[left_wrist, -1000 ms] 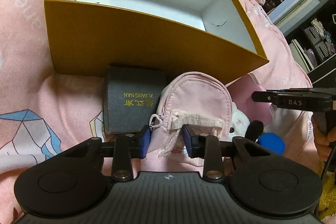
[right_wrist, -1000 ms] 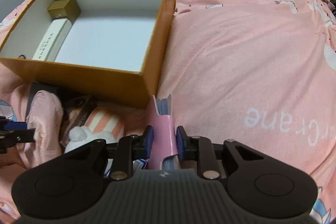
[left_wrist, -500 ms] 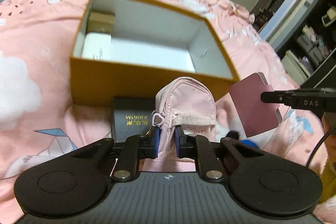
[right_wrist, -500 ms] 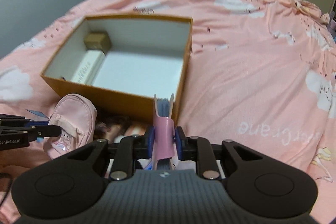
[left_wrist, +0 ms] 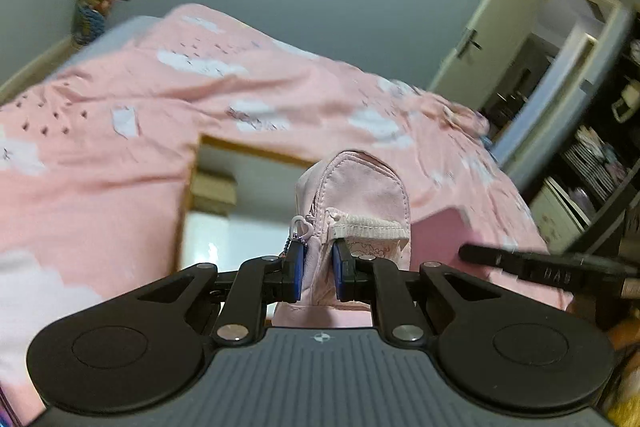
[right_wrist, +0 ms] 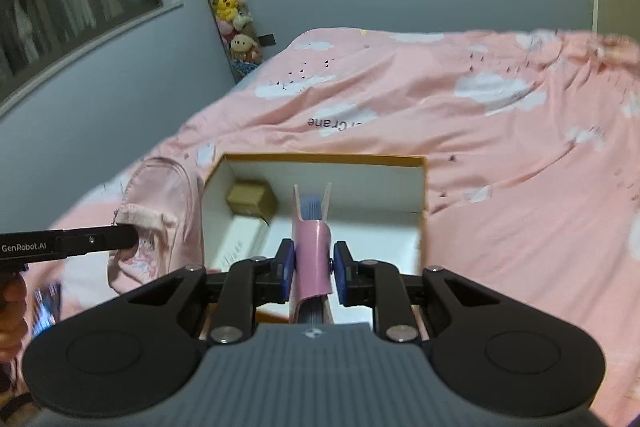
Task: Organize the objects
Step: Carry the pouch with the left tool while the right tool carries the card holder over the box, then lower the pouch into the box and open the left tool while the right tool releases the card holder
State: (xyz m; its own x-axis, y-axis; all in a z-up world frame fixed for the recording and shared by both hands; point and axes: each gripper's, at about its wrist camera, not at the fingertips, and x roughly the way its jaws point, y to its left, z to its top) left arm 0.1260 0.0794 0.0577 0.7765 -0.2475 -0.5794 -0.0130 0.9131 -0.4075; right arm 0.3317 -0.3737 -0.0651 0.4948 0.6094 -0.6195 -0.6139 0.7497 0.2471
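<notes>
While the left hand-held gripper point(left_wrist: 318, 273) clamps the pink pouch point(left_wrist: 354, 205) and the right hand-held gripper point(right_wrist: 313, 269) pinches the pink notebook point(right_wrist: 312, 251), both above the box point(right_wrist: 422, 187) at twelve o'clock, lower each flat beside the gold carton point(right_wrist: 251, 202).

Pale pink pouch point(left_wrist: 360, 195), mustard box point(right_wrist: 320, 159) (white-lined), cloud-print pink bedspread point(right_wrist: 500, 155)

- Your pink pouch point(left_wrist: 356, 203) hides the right half of the box point(left_wrist: 192, 187) in the left wrist view.
- The pink booklet point(right_wrist: 314, 247) runs below the gripper body; its lower end is hidden.
- The bed point(left_wrist: 100, 131) is blurred.
</notes>
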